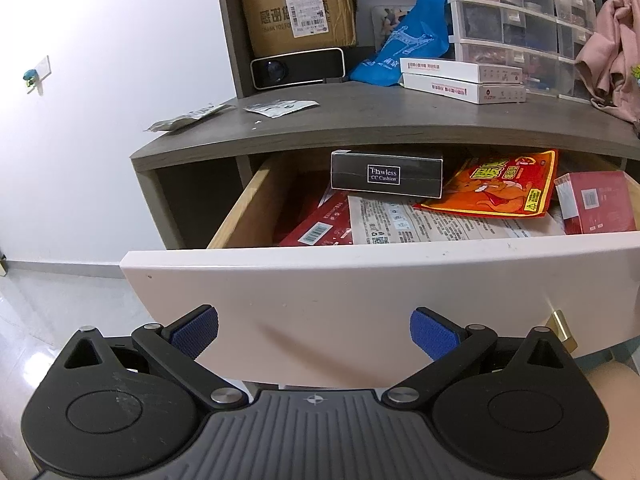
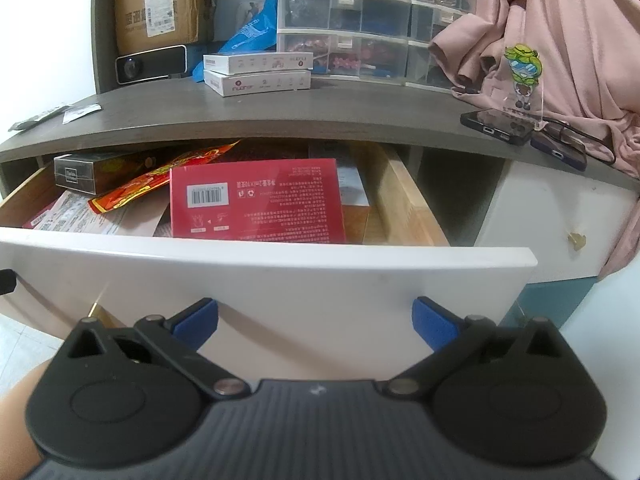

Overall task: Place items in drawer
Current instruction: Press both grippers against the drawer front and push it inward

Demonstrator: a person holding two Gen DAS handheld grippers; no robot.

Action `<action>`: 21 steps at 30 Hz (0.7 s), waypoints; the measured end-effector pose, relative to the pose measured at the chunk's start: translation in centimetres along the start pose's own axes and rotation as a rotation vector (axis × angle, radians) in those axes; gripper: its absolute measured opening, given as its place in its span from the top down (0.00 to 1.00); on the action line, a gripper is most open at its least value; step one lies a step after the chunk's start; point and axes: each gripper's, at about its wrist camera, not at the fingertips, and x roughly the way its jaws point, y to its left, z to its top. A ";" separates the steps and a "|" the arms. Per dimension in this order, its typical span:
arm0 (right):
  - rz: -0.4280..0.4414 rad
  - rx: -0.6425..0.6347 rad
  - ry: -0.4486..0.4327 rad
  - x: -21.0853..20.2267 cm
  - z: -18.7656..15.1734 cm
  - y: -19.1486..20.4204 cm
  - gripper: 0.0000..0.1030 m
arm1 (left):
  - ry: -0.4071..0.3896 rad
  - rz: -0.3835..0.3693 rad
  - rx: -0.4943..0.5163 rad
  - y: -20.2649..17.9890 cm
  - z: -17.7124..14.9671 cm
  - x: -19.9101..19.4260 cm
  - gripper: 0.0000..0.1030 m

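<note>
Left gripper (image 1: 314, 334): jaws spread wide, nothing between the blue ribbed pads, held in front of the white drawer front (image 1: 360, 300). Right gripper (image 2: 315, 324): likewise wide apart and empty, facing the same panel from further right.

Surface: grey wood-grain desk top (image 1: 360, 116) with a curved front edge, against a plain white wall; glossy pale floor at lower left. On the top: a taped cardboard box (image 1: 294, 4), a black projector (image 1: 298, 67), a blue bag (image 1: 412, 40), two stacked flat white boxes (image 1: 464, 80), clear plastic mini-drawers (image 1: 516, 12), pink cloth (image 2: 560, 40), two phones near the right edge.

Drawer (image 2: 412, 200) pulled out, raw wooden sides, smooth white front, small brass knob (image 1: 562, 326). Inside, crowded: a glossy black rectangular carton (image 1: 387, 174) lying on the pile at rear left, long axis running left-right, label facing the front; an orange foil pouch (image 1: 500, 184) beside it; a red box (image 2: 256, 200) at right, barcode face up; printed paper sheets beneath.
</note>
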 end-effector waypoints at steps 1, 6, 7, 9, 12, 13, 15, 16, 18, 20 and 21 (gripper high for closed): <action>0.001 0.001 0.002 0.2 0.2 0.0 0.00 | -0.001 0.001 0.000 0.2 -0.2 -0.1 0.00; 0.004 0.005 0.001 1.2 0.9 -0.1 0.00 | -0.003 0.006 0.001 -0.1 0.5 0.9 0.00; 0.004 0.005 0.000 1.4 1.0 -0.2 0.00 | -0.003 0.007 0.000 -0.2 0.6 1.1 0.00; 0.005 0.006 0.001 1.8 1.2 -0.2 0.00 | -0.003 0.008 -0.003 -0.2 0.8 1.4 0.00; 0.006 0.008 0.001 2.3 1.5 -0.2 0.00 | -0.002 0.010 -0.006 -0.3 1.0 1.8 0.00; 0.006 0.008 0.002 2.5 1.6 -0.2 0.00 | -0.003 0.010 -0.007 -0.4 1.1 1.9 0.00; 0.006 0.009 0.003 2.8 1.8 -0.2 0.00 | -0.003 0.012 -0.010 -0.4 1.2 2.2 0.00; 0.006 0.009 0.003 3.0 1.9 -0.2 0.00 | -0.004 0.012 -0.011 -0.5 1.3 2.3 0.00; 0.006 0.009 0.004 3.3 2.1 -0.3 0.00 | -0.004 0.014 -0.014 -0.5 1.4 2.5 0.00; 0.006 0.010 0.005 3.6 2.3 -0.3 0.00 | -0.005 0.015 -0.017 -0.6 1.5 2.7 0.00; 0.006 0.010 0.005 3.8 2.4 -0.3 0.00 | -0.005 0.016 -0.018 -0.6 1.6 2.8 0.00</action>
